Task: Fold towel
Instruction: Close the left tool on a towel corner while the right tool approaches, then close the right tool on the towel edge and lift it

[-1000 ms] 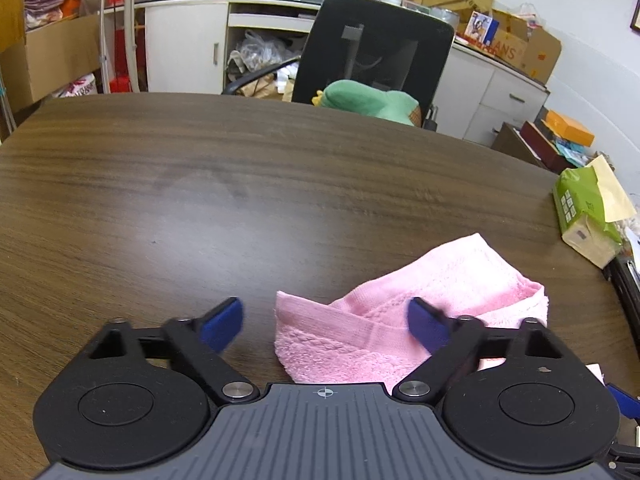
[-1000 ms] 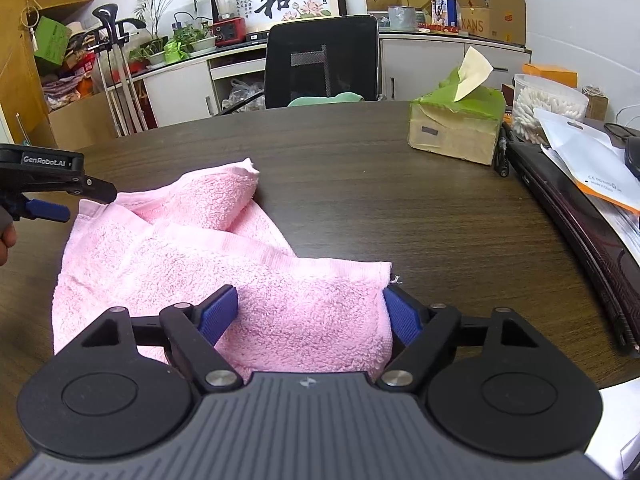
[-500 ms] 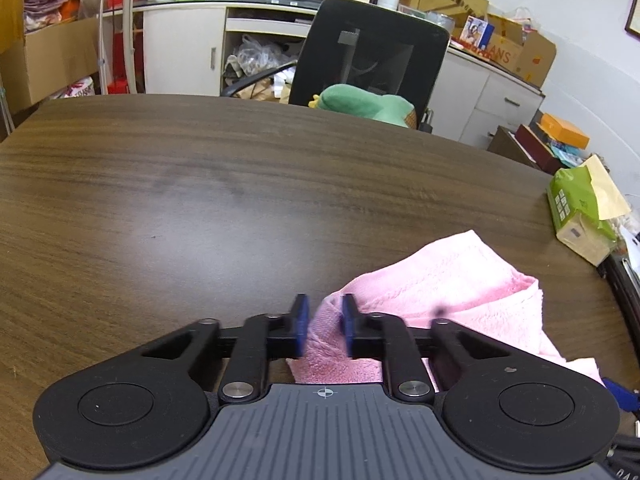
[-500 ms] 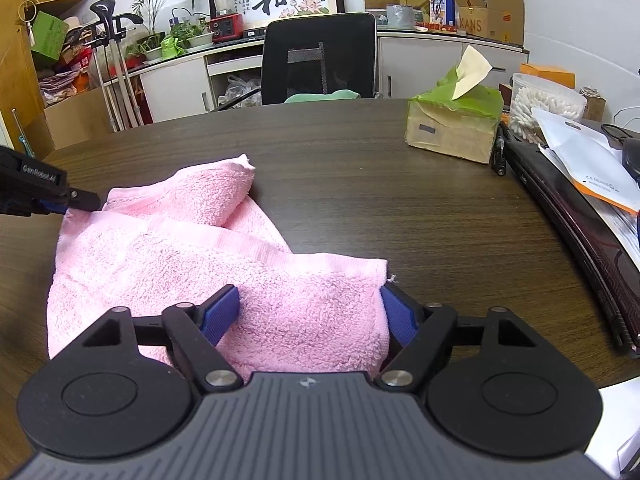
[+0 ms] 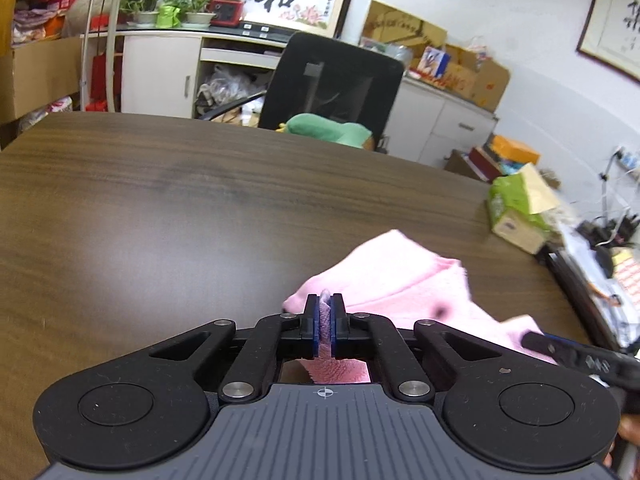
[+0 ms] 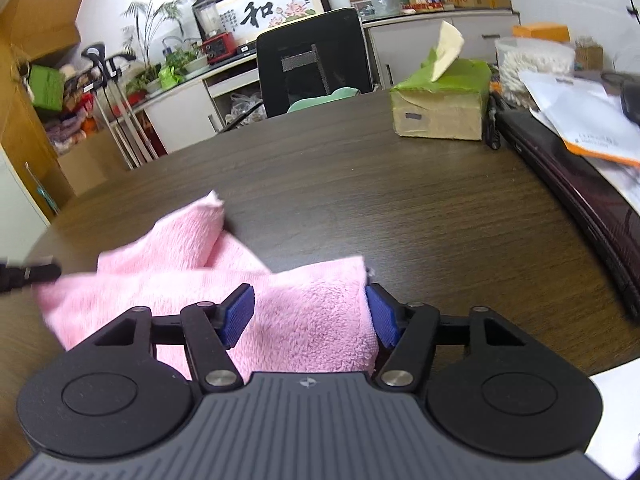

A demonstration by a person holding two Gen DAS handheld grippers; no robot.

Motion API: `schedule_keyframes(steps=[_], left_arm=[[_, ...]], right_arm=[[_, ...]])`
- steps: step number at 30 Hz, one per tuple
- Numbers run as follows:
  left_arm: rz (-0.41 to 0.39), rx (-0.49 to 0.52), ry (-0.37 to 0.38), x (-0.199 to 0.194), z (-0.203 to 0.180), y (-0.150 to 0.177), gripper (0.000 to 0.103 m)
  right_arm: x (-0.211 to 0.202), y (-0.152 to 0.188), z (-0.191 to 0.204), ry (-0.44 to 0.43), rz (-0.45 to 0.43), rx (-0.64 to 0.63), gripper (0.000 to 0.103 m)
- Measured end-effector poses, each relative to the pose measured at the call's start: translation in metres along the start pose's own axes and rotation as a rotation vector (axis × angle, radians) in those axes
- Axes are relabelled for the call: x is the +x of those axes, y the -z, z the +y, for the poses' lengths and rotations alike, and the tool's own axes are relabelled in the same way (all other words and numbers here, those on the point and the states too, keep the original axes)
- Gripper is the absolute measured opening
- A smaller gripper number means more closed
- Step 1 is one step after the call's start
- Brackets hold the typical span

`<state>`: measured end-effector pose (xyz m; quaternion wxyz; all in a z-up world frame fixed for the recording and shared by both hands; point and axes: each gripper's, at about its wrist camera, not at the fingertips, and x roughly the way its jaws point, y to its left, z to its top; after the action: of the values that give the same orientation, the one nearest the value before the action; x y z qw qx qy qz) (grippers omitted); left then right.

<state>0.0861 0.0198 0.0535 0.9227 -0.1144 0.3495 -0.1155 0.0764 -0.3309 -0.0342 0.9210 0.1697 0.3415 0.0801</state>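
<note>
A pink towel [image 5: 404, 280] lies rumpled on the dark wooden table [image 5: 200, 208]. My left gripper [image 5: 327, 320] is shut on the towel's near left corner, a sliver of pink pinched between its blue pads. In the right wrist view the towel [image 6: 312, 312] fills the gap of my right gripper [image 6: 310, 312], which is open, its blue pads either side of the towel's near right edge. The left gripper's tip [image 6: 36, 274] shows at the far left of that view. The right gripper [image 5: 572, 356] shows at the lower right of the left wrist view.
A green tissue box [image 6: 440, 108] stands at the table's far right, beside a dark laptop [image 6: 568, 184] with papers on it. A black office chair [image 5: 332, 84] with a green plush toy stands behind the table. Cabinets and boxes line the back wall.
My left gripper closed on the towel's corner and has lifted it. My right gripper has narrowed a little around the towel's right edge and risen; both views now tilt upward.
</note>
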Motion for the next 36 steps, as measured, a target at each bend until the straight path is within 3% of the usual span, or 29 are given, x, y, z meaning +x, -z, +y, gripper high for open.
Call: schedule_keyframes(steps=[5,19,24,27,31,33,36], left_arm=[[-0.015,-0.01,0.067,-0.016,0.005,0.019,0.004],[-0.013,-0.04,0.023,-0.005,0.013,0.023,0.004],[-0.013,-0.038,0.019,-0.006,0.013,0.025,0.004],[-0.01,-0.043,0.015,-0.005,0.013,0.025,0.004],[-0.003,-0.057,0.007,-0.003,0.015,0.026,0.004],[-0.001,-0.066,0.005,-0.002,0.017,0.026,0.004],[0.0,-0.081,0.01,-0.002,0.018,0.024,0.004]], right_arm=[[-0.007,-0.005,-0.014,-0.031,-0.028,0.054,0.064],[0.017,-0.012,-0.021,-0.038,-0.031,0.029,0.065],[0.018,-0.007,-0.005,0.002,-0.02,-0.088,0.066],[0.019,-0.003,0.01,0.047,-0.007,-0.179,0.043],[0.016,-0.002,0.014,0.06,0.004,-0.17,0.012],[0.011,-0.003,0.009,0.041,-0.008,-0.135,0.003],[-0.002,-0.007,0.006,-0.014,-0.054,-0.096,0.003]])
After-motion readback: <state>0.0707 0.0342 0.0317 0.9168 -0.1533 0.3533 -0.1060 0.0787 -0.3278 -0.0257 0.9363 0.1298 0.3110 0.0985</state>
